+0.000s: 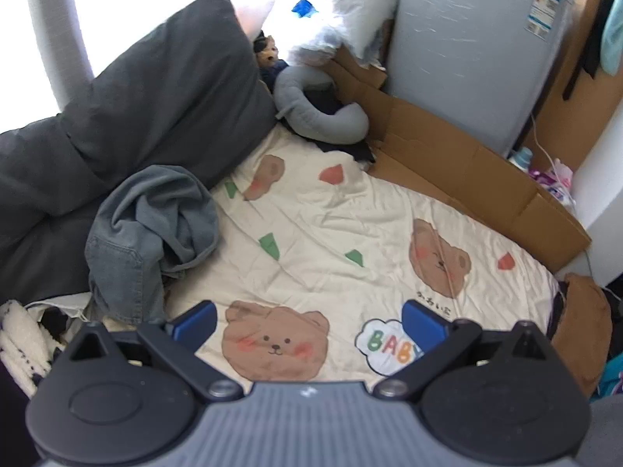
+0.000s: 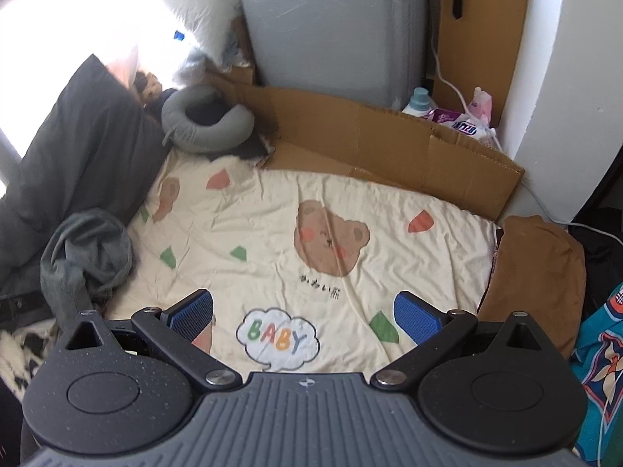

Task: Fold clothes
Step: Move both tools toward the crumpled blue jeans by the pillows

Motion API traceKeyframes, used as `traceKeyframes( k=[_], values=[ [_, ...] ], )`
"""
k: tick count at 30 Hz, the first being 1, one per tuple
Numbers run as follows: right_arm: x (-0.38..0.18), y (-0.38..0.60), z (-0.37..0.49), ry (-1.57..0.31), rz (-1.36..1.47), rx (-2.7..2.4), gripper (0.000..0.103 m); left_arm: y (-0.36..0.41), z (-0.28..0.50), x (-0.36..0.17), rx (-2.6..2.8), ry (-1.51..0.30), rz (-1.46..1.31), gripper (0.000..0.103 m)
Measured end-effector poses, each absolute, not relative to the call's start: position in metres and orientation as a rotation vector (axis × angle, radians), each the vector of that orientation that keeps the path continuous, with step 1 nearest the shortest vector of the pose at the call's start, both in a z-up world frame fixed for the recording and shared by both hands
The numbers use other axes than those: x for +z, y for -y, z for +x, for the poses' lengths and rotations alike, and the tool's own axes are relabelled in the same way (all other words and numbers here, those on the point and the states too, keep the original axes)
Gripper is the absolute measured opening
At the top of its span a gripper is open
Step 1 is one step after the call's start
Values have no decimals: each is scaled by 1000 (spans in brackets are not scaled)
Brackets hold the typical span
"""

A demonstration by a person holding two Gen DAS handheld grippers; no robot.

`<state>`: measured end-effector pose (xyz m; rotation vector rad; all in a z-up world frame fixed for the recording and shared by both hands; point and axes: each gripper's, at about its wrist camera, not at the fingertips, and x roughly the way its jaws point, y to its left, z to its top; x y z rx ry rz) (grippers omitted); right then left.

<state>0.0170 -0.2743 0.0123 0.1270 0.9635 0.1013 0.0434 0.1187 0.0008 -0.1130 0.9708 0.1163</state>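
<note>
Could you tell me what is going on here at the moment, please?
A person holds two grippers above a bed to fold clothes, but nothing is grasped yet. The left gripper and right gripper are both open over the bear-print sheet. A crumpled pair of jeans lies unfolded at the sheet's left edge, beside a dark grey pillow.

Between the fingers we read "BABY" in coloured letters on a white cloud printed on the bedsheet; other labels are illegible.
</note>
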Motion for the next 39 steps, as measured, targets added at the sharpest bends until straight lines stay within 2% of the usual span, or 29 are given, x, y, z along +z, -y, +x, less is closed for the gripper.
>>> traceKeyframes(
  k=[25,39],
  values=[
    [-4,234,63,-920,125,211,102,-226,49,-21,252,-942,-208,102],
    [-28,199,104,-949,72,253,102,-256,61,-46,287,-913,-224,102]
  ],
)
